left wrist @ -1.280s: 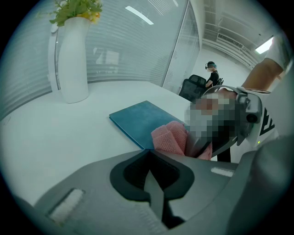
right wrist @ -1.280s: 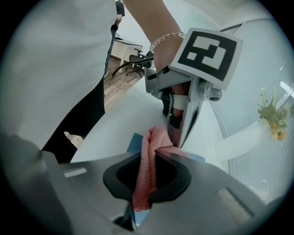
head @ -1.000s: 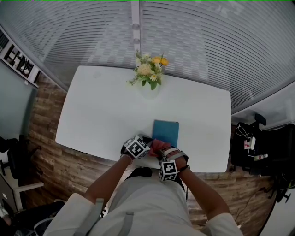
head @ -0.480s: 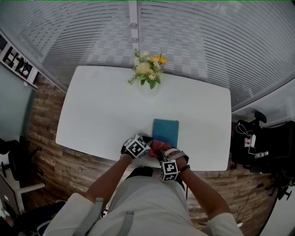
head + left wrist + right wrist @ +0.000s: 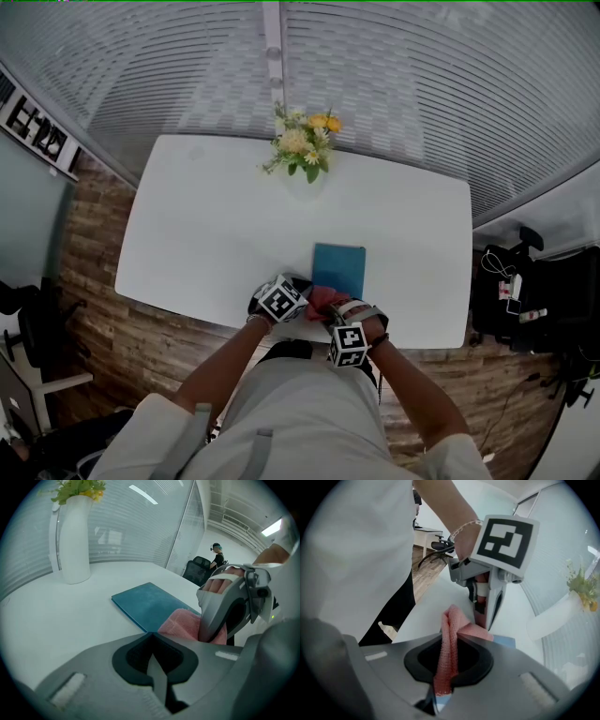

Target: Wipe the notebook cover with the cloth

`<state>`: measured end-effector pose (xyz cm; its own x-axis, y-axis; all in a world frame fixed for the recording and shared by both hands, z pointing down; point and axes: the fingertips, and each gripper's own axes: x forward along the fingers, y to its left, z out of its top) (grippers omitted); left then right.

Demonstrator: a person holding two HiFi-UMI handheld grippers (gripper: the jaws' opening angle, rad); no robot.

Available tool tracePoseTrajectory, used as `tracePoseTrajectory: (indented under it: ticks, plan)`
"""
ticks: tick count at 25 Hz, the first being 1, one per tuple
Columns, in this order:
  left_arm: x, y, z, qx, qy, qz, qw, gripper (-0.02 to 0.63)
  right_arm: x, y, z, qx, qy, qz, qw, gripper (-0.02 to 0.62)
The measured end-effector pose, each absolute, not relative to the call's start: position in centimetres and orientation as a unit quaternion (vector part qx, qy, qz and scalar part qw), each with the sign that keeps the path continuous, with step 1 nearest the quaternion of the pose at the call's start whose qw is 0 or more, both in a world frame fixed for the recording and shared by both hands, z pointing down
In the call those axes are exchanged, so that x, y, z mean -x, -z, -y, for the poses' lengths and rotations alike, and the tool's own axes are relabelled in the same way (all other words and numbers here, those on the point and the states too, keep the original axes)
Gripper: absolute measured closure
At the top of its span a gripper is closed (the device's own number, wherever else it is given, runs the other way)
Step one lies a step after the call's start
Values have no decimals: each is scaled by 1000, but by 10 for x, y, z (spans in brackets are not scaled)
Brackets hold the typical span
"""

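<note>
- The right gripper (image 5: 451, 641) pinches the pink cloth (image 5: 449, 620): a fold stands up through its jaws, and the rest trails down onto the near end of the notebook (image 5: 337, 267).
- The left gripper (image 5: 151, 637) has its jaws pressed together with nothing between them. It sits just beside the right one, on the notebook's near left side.
- Over the last second almost nothing has changed. Both grippers stay huddled at the table's (image 5: 206, 234) near edge, and the cloth is still bunched at the notebook's near end.
- I read that as a wipe about to start or paused at the end of a stroke. Nearly the whole teal cover lies bare beyond the cloth, so most of the task looks undone.
- The notebook lies flat and closed, right of the table's centre and close to the near edge.
- Its long axis runs away from the person, roughly toward the vase of flowers (image 5: 75, 541) at the far side, with a short edge facing the grippers. A stroke along the cover would go straight away from the body.
</note>
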<state>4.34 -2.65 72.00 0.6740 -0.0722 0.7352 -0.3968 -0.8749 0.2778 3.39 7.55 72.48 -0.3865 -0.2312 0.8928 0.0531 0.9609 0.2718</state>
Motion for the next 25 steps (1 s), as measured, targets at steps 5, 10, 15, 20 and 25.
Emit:
tracePoseTrajectory:
  ticks: [5,10,15,20,25]
  plan:
    - [-43,-722,27,-890,-382,134,212,604,-55,-691,-38,-101,153,814,551,569]
    - [-42,-720,26,-888,-386,132,213,604,-86,-664,19,-159,190,794,555,569]
    - [-42,-720,27,-888,-385,135,211,604,-102,-657,67,-187,240,769,562,569]
    - [-43,-724,25,-889,-383,134,212,604,-111,-670,95,-184,261,754,573,569]
    - [-43,-723,26,-889,-384,133,213,604,-118,-690,104,-171,252,750,588,569]
